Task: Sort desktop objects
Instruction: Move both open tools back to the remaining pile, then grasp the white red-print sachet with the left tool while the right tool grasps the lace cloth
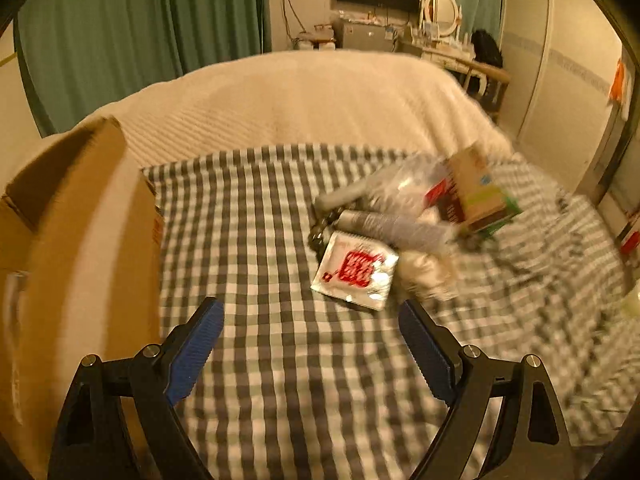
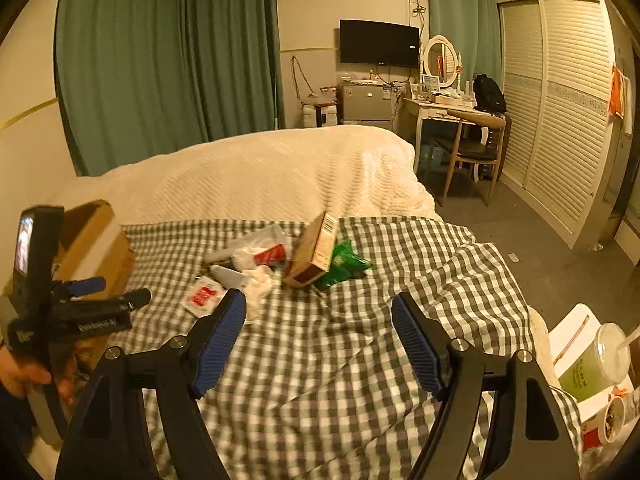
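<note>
A pile of small objects lies on the checked cloth (image 1: 280,240): a white sachet with red print (image 1: 356,270), a grey tube (image 1: 396,226), a clear plastic bag (image 1: 404,186), a brown carton (image 1: 476,192), crumpled tissue (image 1: 424,276). My left gripper (image 1: 310,322) is open and empty, short of the sachet. In the right wrist view the pile shows the carton (image 2: 316,248), a green packet (image 2: 344,264) and the sachet (image 2: 202,296). My right gripper (image 2: 318,320) is open and empty, near the pile. The left gripper (image 2: 100,296) shows at the left.
An open cardboard box (image 1: 80,248) stands at the left of the cloth, also in the right wrist view (image 2: 96,248). A cream blanket (image 2: 256,172) lies behind. A drink cup (image 2: 596,364) and food containers sit at the right. A chair and desk stand beyond.
</note>
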A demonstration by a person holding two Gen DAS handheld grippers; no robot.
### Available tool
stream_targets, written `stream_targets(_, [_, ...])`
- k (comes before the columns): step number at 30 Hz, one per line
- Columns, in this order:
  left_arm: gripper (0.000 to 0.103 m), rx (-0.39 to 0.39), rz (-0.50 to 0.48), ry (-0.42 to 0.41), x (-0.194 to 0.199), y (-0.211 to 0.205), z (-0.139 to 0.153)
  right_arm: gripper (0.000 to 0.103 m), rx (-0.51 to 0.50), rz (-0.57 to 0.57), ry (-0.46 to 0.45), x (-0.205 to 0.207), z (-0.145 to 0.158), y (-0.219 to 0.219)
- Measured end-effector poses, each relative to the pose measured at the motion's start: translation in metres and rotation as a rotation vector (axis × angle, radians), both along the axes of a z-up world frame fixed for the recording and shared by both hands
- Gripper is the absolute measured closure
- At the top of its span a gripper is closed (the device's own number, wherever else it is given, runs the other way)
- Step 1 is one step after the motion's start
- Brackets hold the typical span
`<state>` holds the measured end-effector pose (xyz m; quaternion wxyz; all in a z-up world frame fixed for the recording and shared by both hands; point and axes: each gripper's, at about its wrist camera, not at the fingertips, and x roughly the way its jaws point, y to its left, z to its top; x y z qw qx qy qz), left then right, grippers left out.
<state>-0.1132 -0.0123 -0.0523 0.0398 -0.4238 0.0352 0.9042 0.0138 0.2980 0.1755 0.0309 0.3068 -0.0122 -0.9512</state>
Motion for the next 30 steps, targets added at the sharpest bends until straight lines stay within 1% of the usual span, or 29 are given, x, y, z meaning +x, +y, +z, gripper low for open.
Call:
stream_targets(1, [0.011, -0.013, 0.011, -0.006, -0.004, 0.000, -0.011, 0.028, -0.009, -0.003, 0.001, -0.003, -0.008, 0.003])
stream_targets(3, [0.011, -0.010, 0.010, -0.028, -0.013, 0.001, -0.028, 0.028, -0.052, -0.018, -0.020, -0.006, -0.028, 0.009])
stream_targets(5, [0.011, 0.001, 0.006, -0.033, -0.021, 0.002, -0.036, 0.028, -0.095, -0.019, -0.064, -0.015, -0.047, 0.010])
stream_targets(8, [0.011, 0.032, -0.034, -0.011, -0.030, 0.007, -0.041, 0.028, -0.059, 0.008, -0.106, -0.031, -0.065, -0.002])
stream_targets(12, [0.011, 0.016, -0.085, -0.022, -0.040, 0.017, -0.051, 0.028, -0.059, 0.040, -0.129, -0.049, -0.079, -0.018])
stream_targets(16, [0.011, 0.055, -0.120, -0.033, -0.050, 0.022, -0.056, 0.028, -0.113, 0.049, -0.152, -0.065, -0.088, -0.027])
stream_targets(20, [0.012, 0.091, -0.156, -0.060, -0.059, 0.025, -0.065, 0.028, -0.108, 0.070, -0.153, -0.076, -0.090, -0.040])
stream_targets(22, [0.026, 0.114, -0.160, -0.065, -0.060, 0.022, -0.065, 0.028, -0.113, 0.081, -0.161, -0.082, -0.094, -0.045])
stream_targets(23, [0.044, 0.107, -0.151, -0.067, -0.060, 0.020, -0.064, 0.028, -0.117, 0.087, -0.166, -0.084, -0.095, -0.048])
stream_targets(24, [0.057, 0.098, -0.144, -0.073, -0.060, 0.019, -0.063, 0.028, -0.117, 0.095, -0.173, -0.087, -0.097, -0.050])
stream_targets(26, [0.067, 0.092, -0.136, -0.087, -0.060, 0.012, -0.059, 0.028, -0.116, 0.110, -0.182, -0.094, -0.100, -0.056])
stream_targets(28, [0.072, 0.107, -0.119, -0.097, -0.059, 0.008, -0.056, 0.028, -0.114, 0.120, -0.190, -0.102, -0.104, -0.062])
stream_targets(30, [0.085, 0.107, -0.091, -0.100, -0.059, 0.004, -0.054, 0.028, -0.120, 0.127, -0.194, -0.110, -0.108, -0.066])
